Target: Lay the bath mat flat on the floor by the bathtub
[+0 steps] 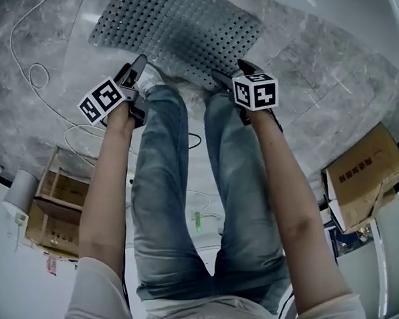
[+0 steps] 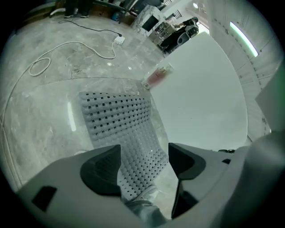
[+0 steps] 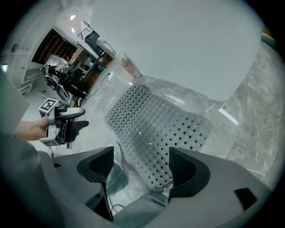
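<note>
Both grippers wide open over the flat bath mat.
Head view: the grey perforated rubber bath mat [image 1: 174, 26] lies flat on the grey marble floor [image 1: 40, 112]; the left gripper [image 1: 139, 63] and right gripper [image 1: 240, 65] hang over its near edge, above the person's 2 jeans-clad legs [image 1: 183, 208]. Left gripper view: the 2 jaws stand wide apart with nothing gripped, and the mat lies below them, just beside the white bathtub [image 2: 200, 98]. Right gripper view: the jaws are likewise spread wide and empty, the mat stretching away beyond them along the tub wall.
</note>
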### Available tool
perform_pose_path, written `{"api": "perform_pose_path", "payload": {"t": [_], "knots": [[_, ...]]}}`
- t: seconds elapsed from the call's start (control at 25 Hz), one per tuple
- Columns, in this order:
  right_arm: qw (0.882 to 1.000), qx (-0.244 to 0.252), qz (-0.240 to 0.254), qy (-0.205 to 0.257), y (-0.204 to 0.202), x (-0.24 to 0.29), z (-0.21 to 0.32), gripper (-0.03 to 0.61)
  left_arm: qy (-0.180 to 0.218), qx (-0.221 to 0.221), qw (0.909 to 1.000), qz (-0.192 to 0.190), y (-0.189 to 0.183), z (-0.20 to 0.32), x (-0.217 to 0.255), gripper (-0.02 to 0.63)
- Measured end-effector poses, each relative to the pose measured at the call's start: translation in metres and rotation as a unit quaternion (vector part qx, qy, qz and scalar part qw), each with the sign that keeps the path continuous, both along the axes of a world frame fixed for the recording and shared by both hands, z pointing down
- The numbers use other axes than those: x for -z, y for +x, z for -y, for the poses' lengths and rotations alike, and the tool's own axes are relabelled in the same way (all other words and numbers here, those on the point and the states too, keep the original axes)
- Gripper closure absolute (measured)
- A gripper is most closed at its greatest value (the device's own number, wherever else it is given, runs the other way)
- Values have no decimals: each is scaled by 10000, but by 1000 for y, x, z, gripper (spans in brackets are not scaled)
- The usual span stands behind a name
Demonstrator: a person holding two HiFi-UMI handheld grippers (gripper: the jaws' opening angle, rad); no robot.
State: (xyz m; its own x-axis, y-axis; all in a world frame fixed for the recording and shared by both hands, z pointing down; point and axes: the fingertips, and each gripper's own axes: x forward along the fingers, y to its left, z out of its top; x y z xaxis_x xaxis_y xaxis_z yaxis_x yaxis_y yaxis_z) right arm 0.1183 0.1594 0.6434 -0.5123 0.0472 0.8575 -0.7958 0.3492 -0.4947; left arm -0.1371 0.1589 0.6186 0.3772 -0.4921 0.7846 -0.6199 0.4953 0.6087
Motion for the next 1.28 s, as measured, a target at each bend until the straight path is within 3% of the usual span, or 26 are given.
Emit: {"api": "perform_pose_path", "payload": {"t": [0.08,0.2,0.32,0.44,0.52,0.68,0.84,1.0,1.16,1.28], "knots": [[9998,-44,-202,40,16,-9,9,196,189,184,9996,-83,13,-4,12,265],[9981,-21,-552,279,39,-21,31,196,331,92,9994,-14,32,-15,25,288],[9954,-31,-868,399,59,-41,48,196,213,46,9995,220,41,-34,30,403],[9922,-43,-1184,378,79,-71,59,196,-52,392,9981,477,42,-55,30,573],[9897,-15,-1373,405,92,-93,69,196,-154,657,9965,485,49,-65,24,586],[9845,171,-1636,611,111,-132,99,196,-282,993,9946,57,62,-64,10,588],[9824,385,-1656,779,123,-164,118,196,-314,901,9951,251,50,-48,3,588],[9858,459,-1475,654,123,-188,124,206,18,601,9980,188,41,-12,-1,597],[9840,844,-1434,634,113,-192,121,299,385,896,9952,6,29,15,3,598],[9772,1406,-1400,761,102,-184,119,350,627,869,9940,218,28,31,6,598]]}}
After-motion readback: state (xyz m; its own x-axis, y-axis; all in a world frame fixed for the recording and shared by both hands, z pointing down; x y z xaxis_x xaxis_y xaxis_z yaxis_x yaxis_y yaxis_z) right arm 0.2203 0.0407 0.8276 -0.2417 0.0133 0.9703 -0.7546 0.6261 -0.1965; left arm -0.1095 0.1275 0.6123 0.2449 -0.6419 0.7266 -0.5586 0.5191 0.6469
